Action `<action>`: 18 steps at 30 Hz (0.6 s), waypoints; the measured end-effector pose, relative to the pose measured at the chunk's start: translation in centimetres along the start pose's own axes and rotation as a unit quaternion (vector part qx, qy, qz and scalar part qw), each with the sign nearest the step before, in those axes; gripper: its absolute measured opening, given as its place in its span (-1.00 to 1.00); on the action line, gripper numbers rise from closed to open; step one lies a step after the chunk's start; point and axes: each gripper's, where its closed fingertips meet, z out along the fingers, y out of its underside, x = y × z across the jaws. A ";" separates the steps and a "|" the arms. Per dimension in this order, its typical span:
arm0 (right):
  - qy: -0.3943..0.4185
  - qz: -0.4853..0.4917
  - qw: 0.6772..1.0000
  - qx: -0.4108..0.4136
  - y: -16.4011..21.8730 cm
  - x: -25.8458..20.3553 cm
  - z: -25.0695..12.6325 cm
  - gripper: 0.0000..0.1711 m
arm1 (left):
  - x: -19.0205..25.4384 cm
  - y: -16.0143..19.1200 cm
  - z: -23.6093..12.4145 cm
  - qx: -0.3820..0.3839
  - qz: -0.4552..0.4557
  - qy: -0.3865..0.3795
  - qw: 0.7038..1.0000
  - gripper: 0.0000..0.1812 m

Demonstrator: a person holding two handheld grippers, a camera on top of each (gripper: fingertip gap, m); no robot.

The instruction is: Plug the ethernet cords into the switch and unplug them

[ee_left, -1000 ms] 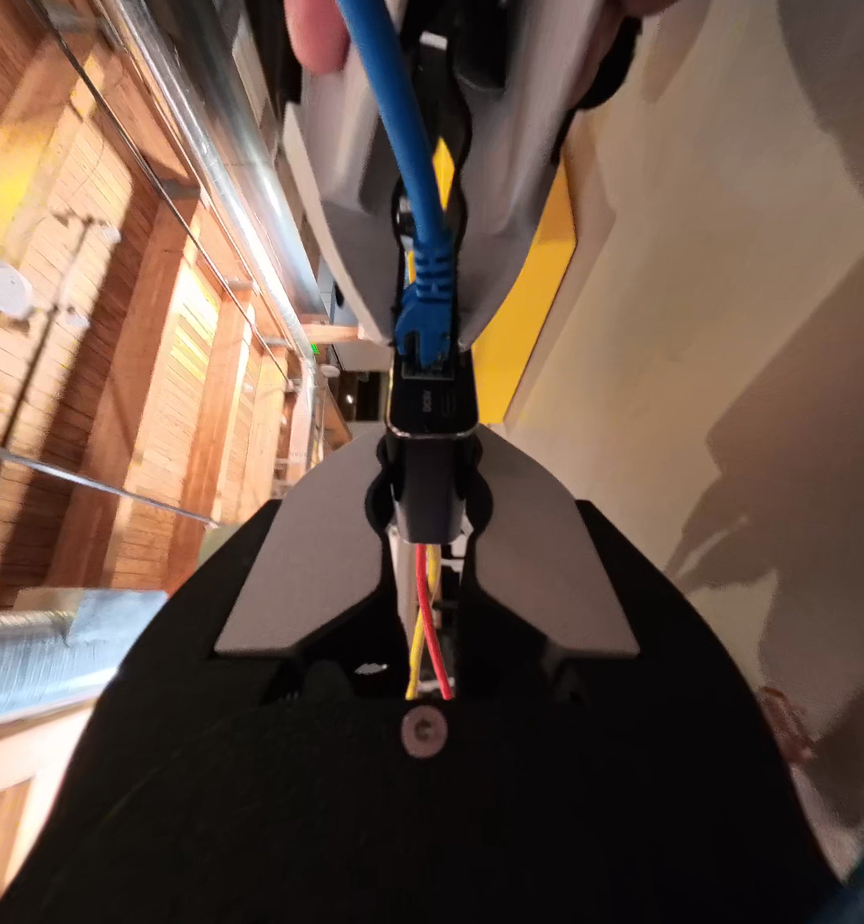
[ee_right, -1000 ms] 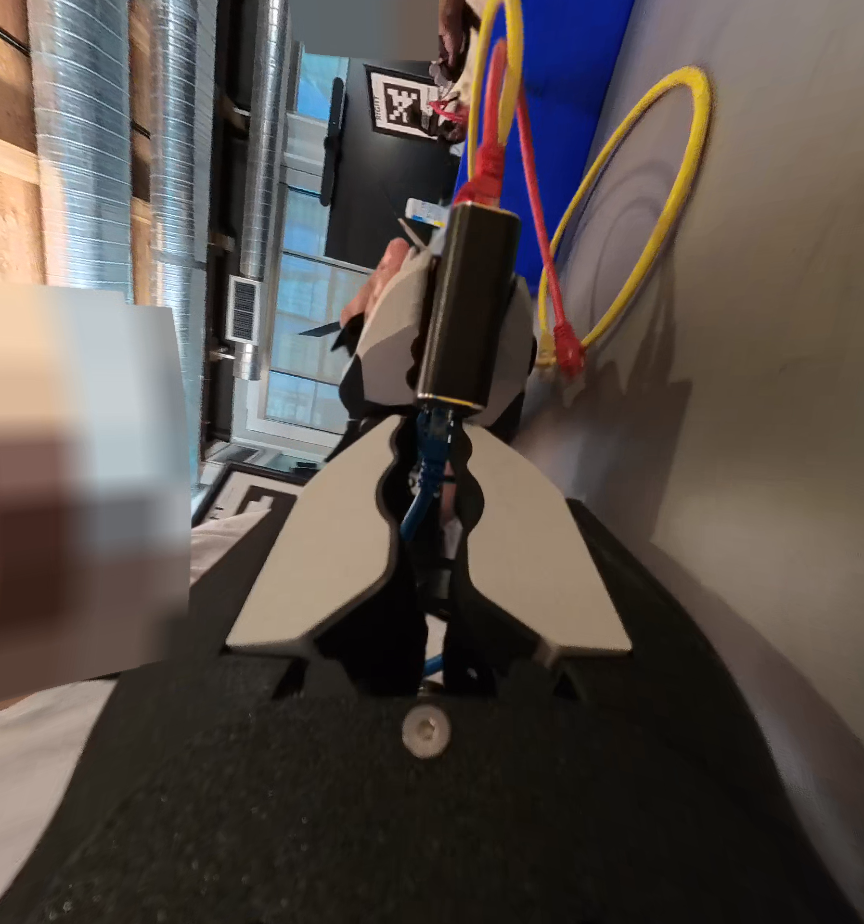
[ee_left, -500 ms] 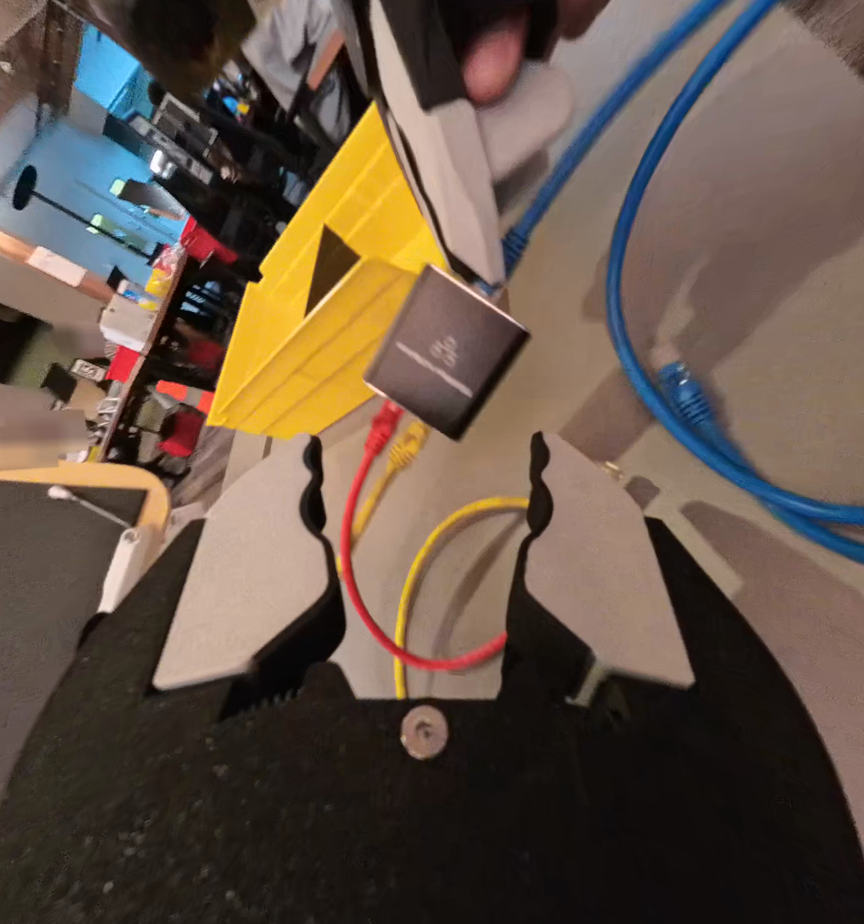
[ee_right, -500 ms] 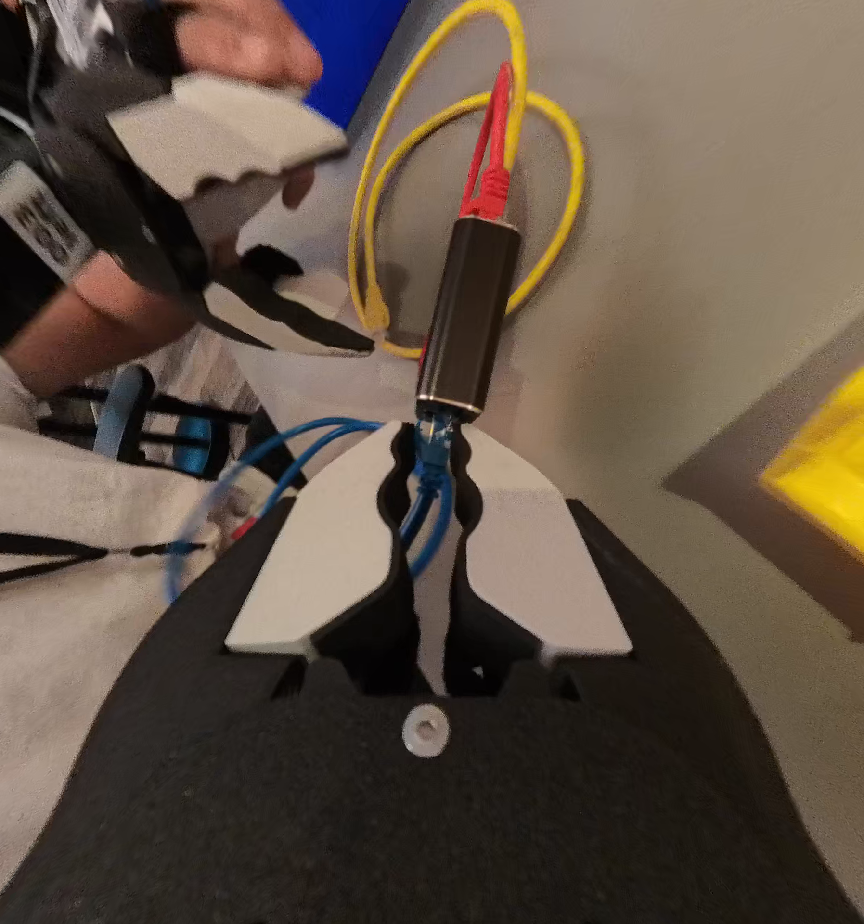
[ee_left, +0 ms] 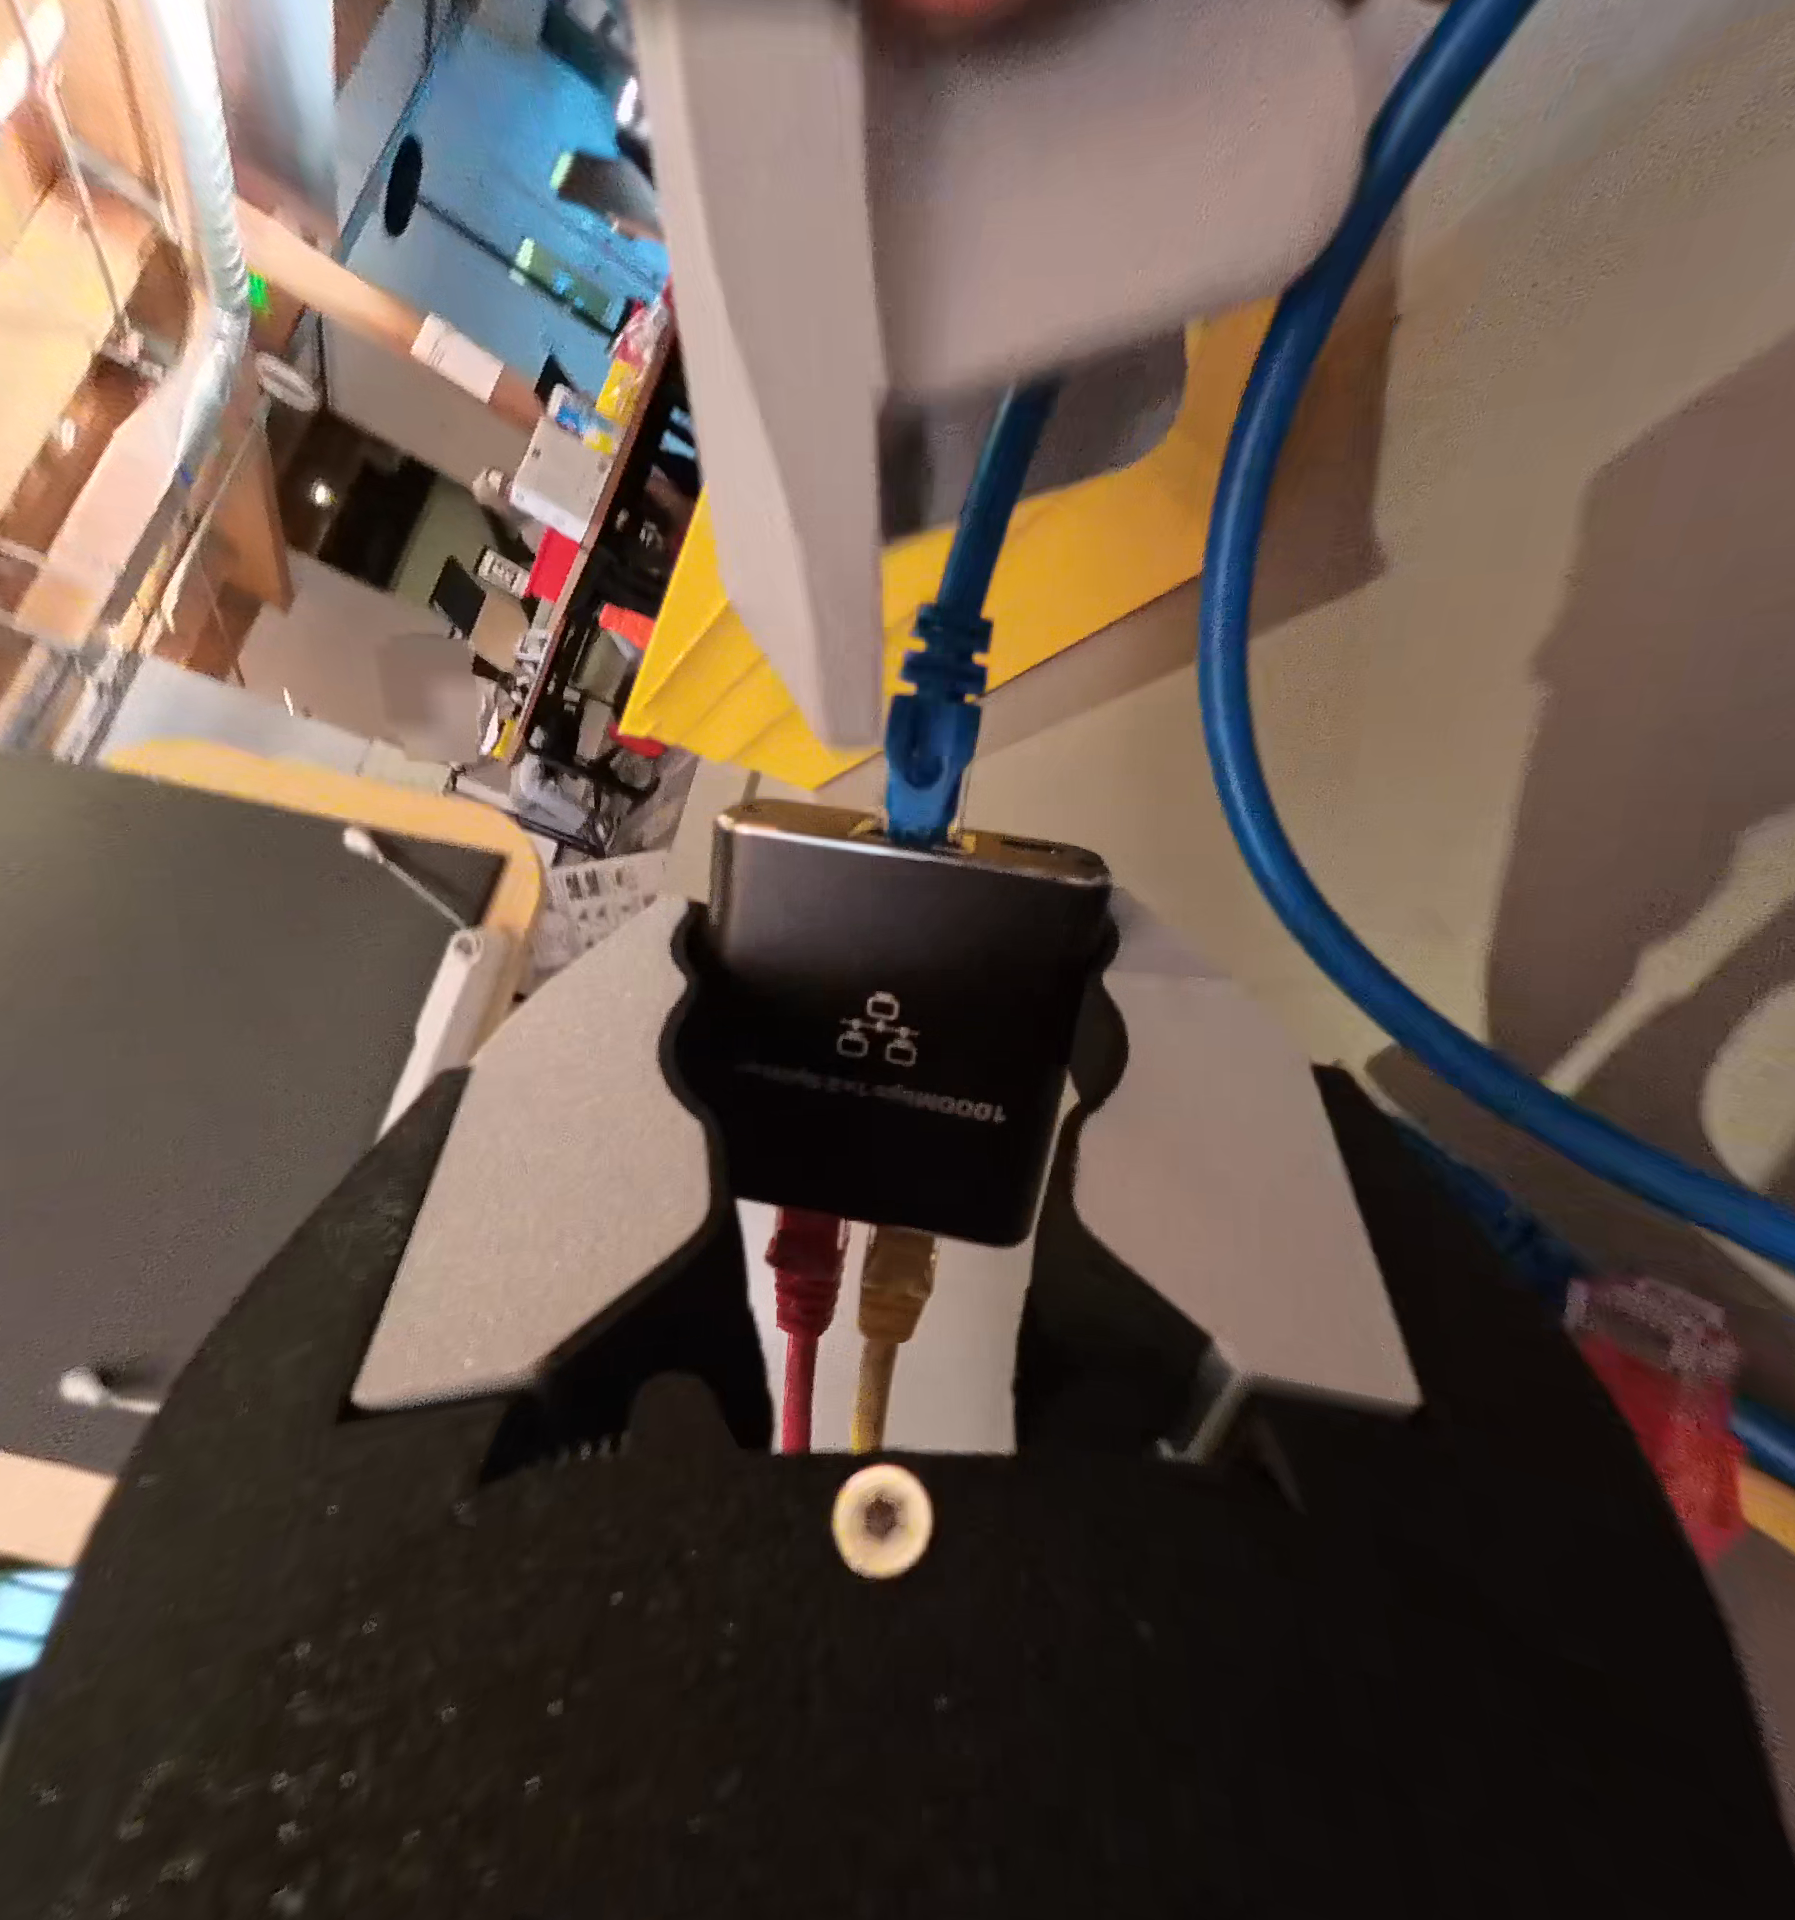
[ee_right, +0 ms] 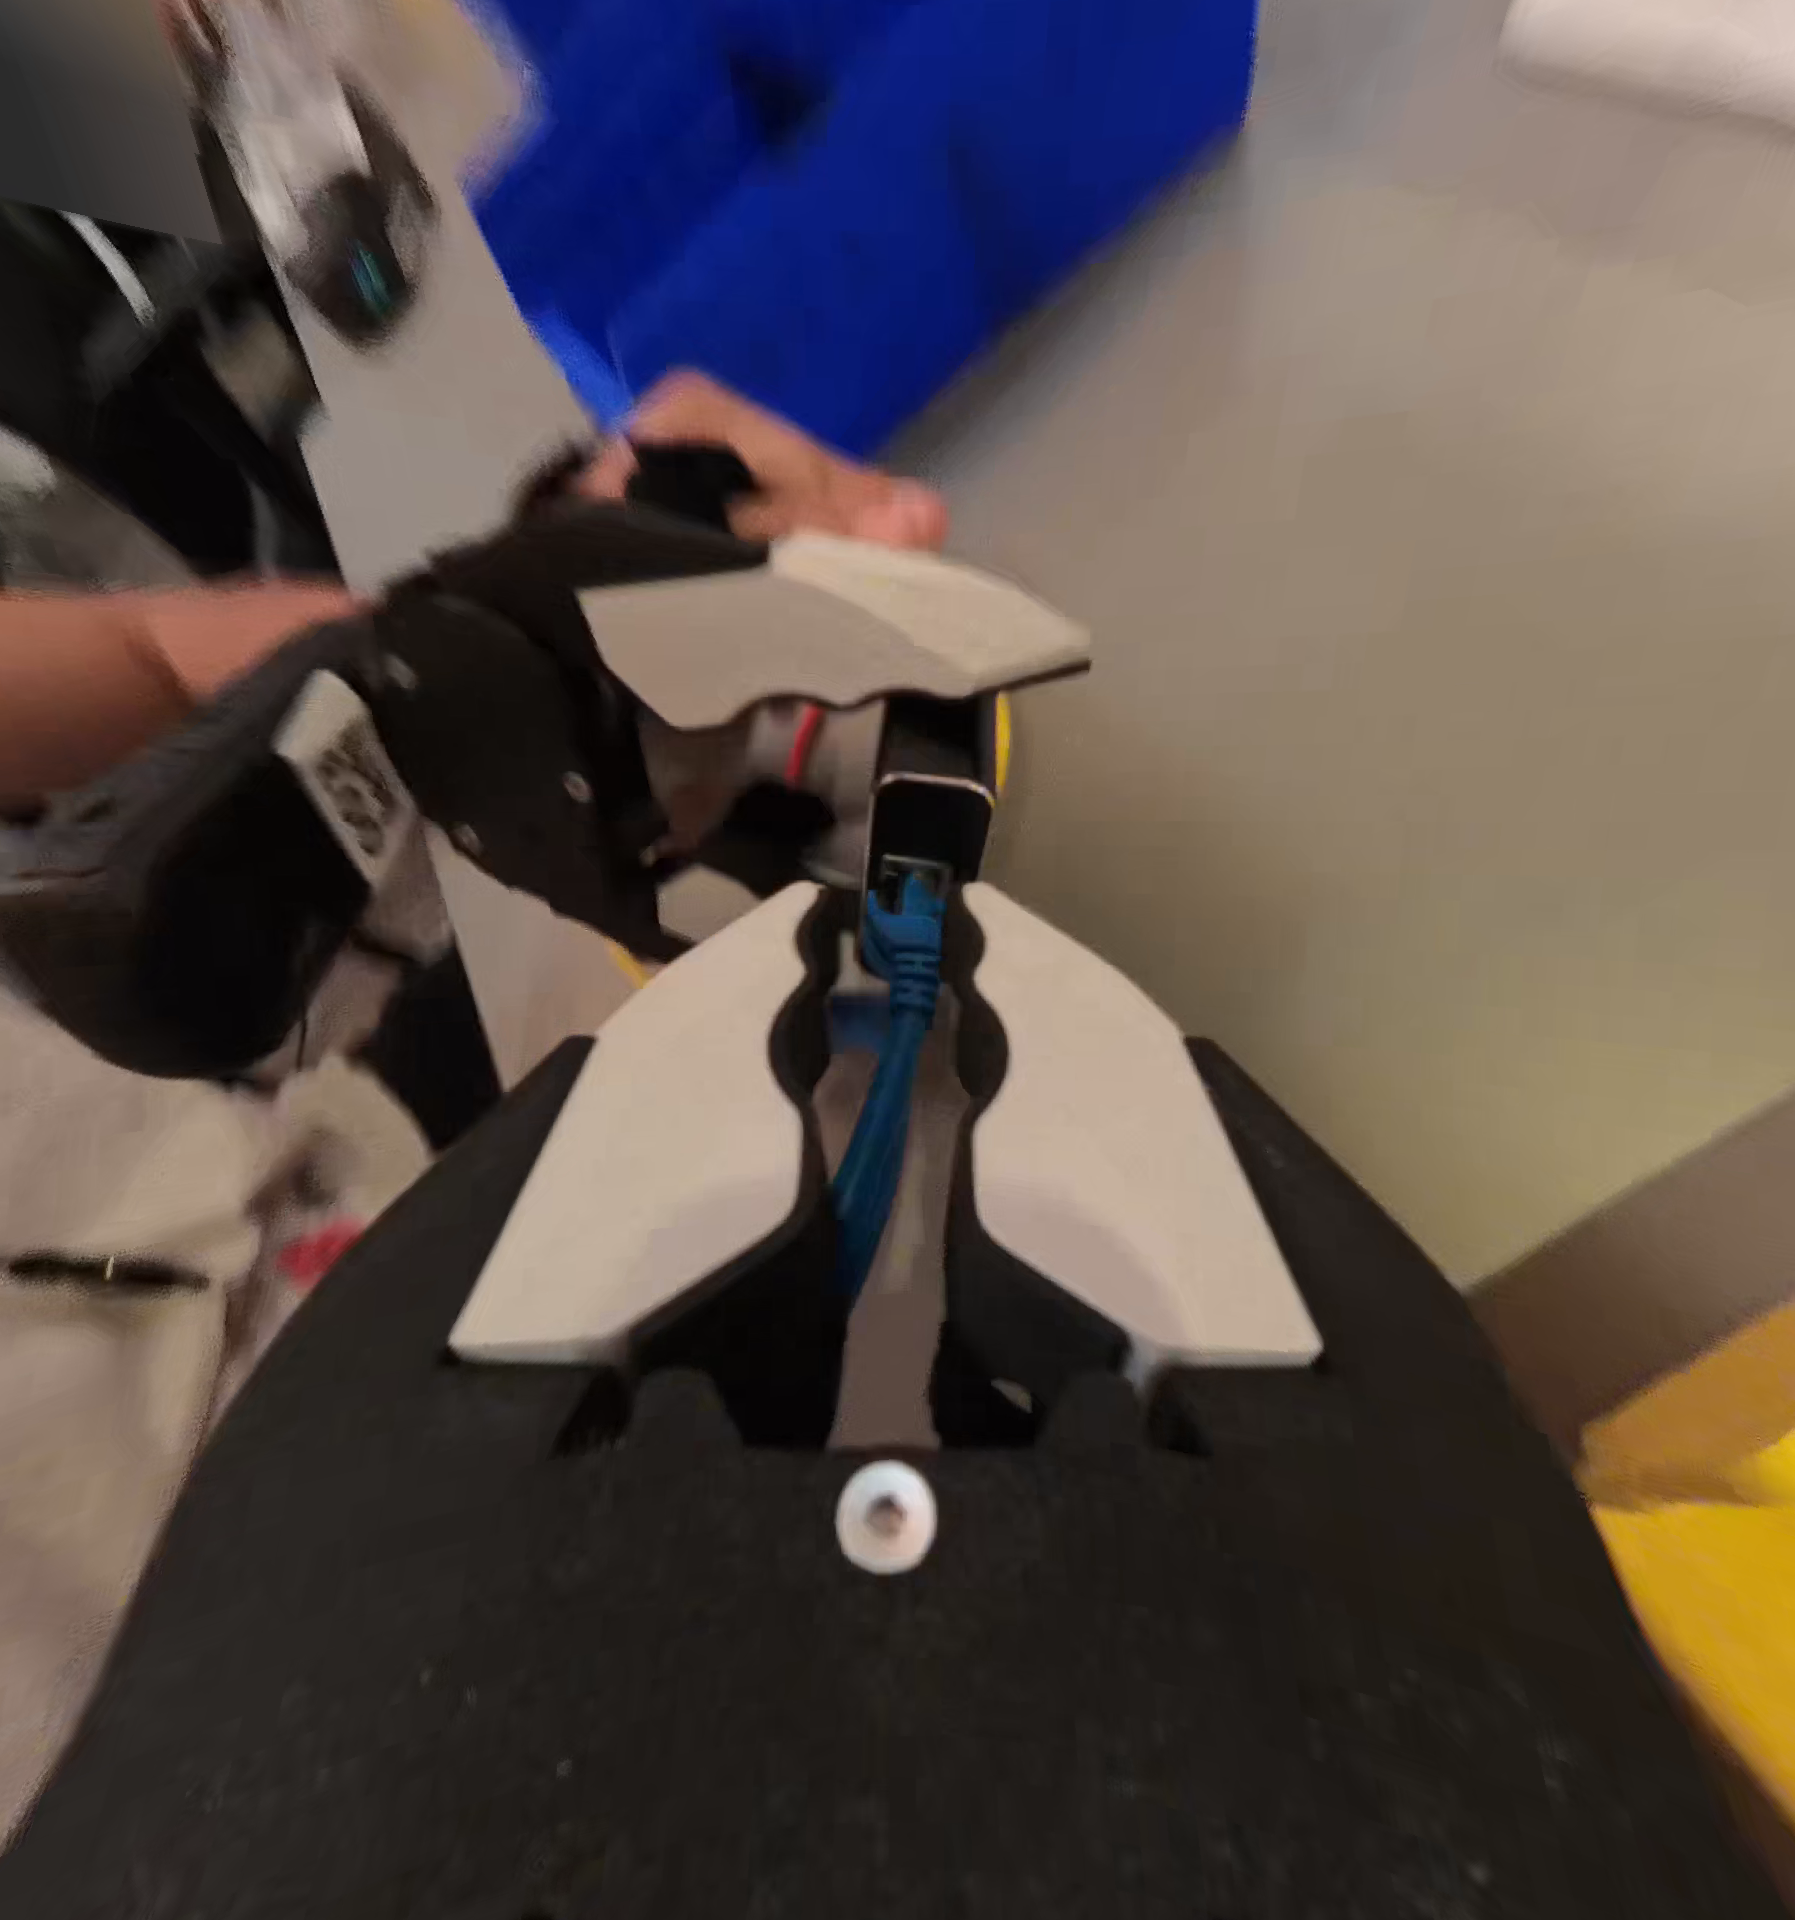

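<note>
- Workshop-ish room, pale tabletop (ee_left: 1651,436) with a yellow bin (ee_left: 727,665) at the far side and shelves of clutter behind it. Both views are motion-blurred, so things are clearly moving.
- Big change: half a second ago the left gripper (ee_left: 898,997) was spread wide with nothing in it and the switch (ee_left: 903,1049) dangled off the blue cord alone. Now its jaws are clamped on the flat sides of that little black box again, but gripping it a different way round than a second ago.
- Red cord (ee_left: 805,1309) and yellow cord (ee_left: 893,1309) are both seated in the near end of the switch, running back between the fingers.
- Blue cord (ee_left: 934,717) is plugged into the far end. In the right wrist view the right gripper (ee_right: 898,935) sits narrow around the blue plug boot; looks like it's pinching it, though the blur makes actual contact hard to confirm.
- So all three cords look plugged in, and I'd guess the regrip sets up the unplug half: left braces the box, right pulls blue.
- Watch the latch tab: if it isn't pressed, pulling just drags the switch along.
</note>
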 end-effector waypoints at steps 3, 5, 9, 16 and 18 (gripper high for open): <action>-0.021 0.030 0.974 0.222 -3.2 0.5 -3.2 -0.47 | -1.0 0.6 -0.3 0.013 -0.055 -0.011 0.998 -0.26; -0.018 0.054 0.962 0.267 -3.0 1.5 -5.1 -0.36 | -1.4 0.8 -0.5 0.024 -0.080 -0.015 0.996 -0.26; -0.001 0.022 0.977 0.213 -2.5 0.3 -4.6 -0.43 | -1.1 1.2 -0.2 0.019 -0.090 -0.005 0.996 -0.26; 0.062 -0.017 0.990 0.127 -1.8 -0.4 1.3 -0.73 | -1.6 0.3 -0.8 0.024 -0.087 -0.030 0.995 -0.27; 0.059 0.002 0.990 0.129 -1.6 -0.2 1.3 -0.77 | -1.4 0.6 -0.7 0.024 -0.078 -0.029 0.996 -0.27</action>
